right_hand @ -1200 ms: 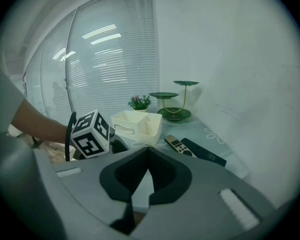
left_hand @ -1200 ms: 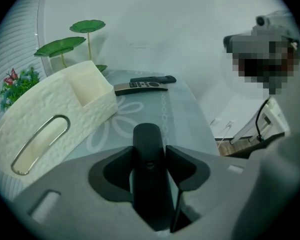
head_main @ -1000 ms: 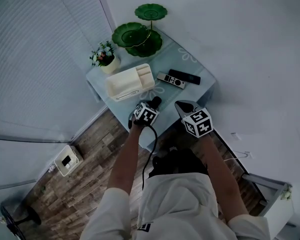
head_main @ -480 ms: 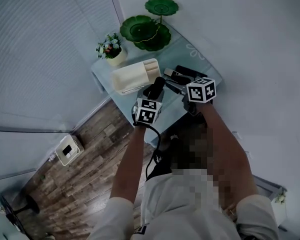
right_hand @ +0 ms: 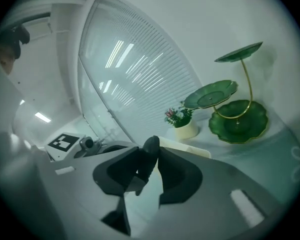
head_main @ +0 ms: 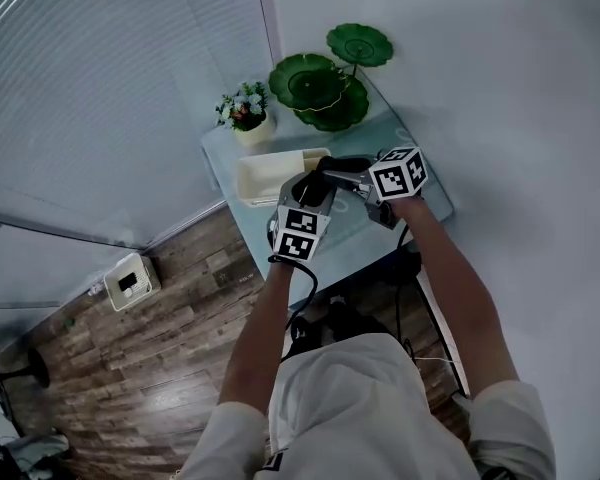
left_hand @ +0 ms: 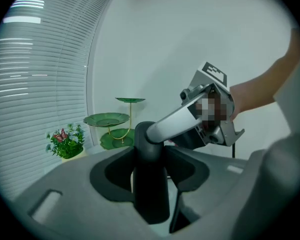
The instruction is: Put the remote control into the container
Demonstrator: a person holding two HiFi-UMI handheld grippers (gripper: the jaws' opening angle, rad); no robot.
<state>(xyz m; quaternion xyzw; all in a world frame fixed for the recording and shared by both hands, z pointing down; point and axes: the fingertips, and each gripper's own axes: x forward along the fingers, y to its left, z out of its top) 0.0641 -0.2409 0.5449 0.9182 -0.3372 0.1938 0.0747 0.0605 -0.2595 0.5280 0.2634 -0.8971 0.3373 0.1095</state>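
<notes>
The white container lies on the pale glass table, and its rim also shows in the right gripper view. My left gripper hovers over the container's right end; in its own view the black jaws stand pressed together with nothing held. My right gripper points left, its tip right at the left gripper's tip. Its jaws are closing, and I see no task object between them. The remote controls are hidden behind the right gripper and its marker cube.
A green tiered dish stand and a small flower pot occupy the table's far end. Window blinds run along the left. A white box sits on the wooden floor below the table's left side.
Both grippers rose from the table's near edge to above the container's right end. The right gripper swung left to meet the left one and now covers the two remotes.
</notes>
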